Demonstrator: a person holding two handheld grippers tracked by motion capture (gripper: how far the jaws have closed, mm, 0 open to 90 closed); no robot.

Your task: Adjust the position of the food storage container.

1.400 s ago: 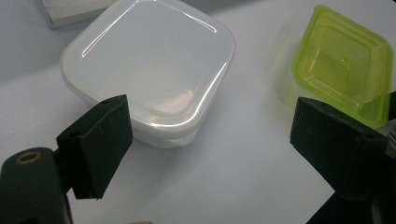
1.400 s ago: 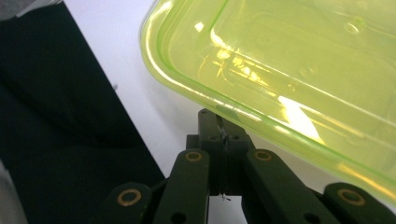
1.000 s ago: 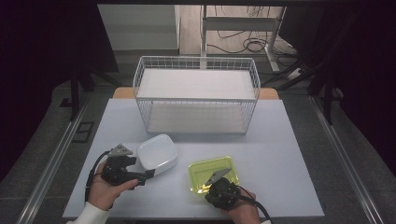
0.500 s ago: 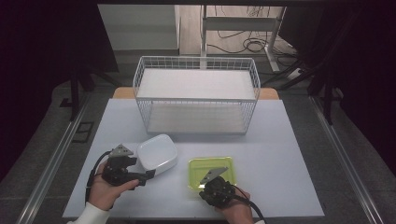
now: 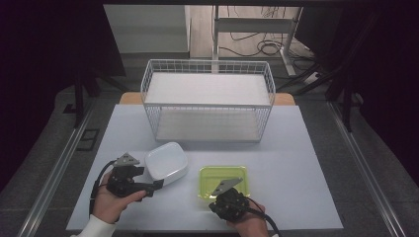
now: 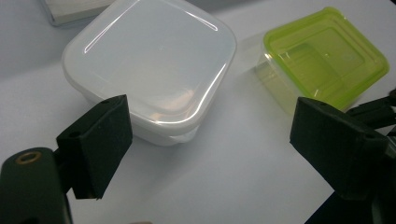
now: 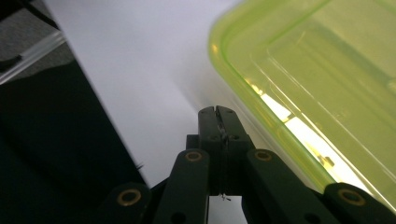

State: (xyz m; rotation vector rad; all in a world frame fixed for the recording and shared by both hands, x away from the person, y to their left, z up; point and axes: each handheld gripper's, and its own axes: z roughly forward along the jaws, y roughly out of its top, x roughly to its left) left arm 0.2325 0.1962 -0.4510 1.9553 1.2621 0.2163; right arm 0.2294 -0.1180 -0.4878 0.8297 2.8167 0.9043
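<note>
A white lidded container sits at the front left of the table. A translucent green lidded container sits to its right. My left gripper is open, its jaws spread wide just short of the white container's near corner, with nothing between them. My right gripper is shut with nothing in it. Its tips lie low on the table beside the green container's near left corner.
A white wire basket stands upright across the back of the light table. The table's front edge runs close behind both hands. Cables and desk legs lie on the floor beyond the table.
The right hand has shifted slightly to the left along the green container's front. The left gripper and both containers have stayed in place.
</note>
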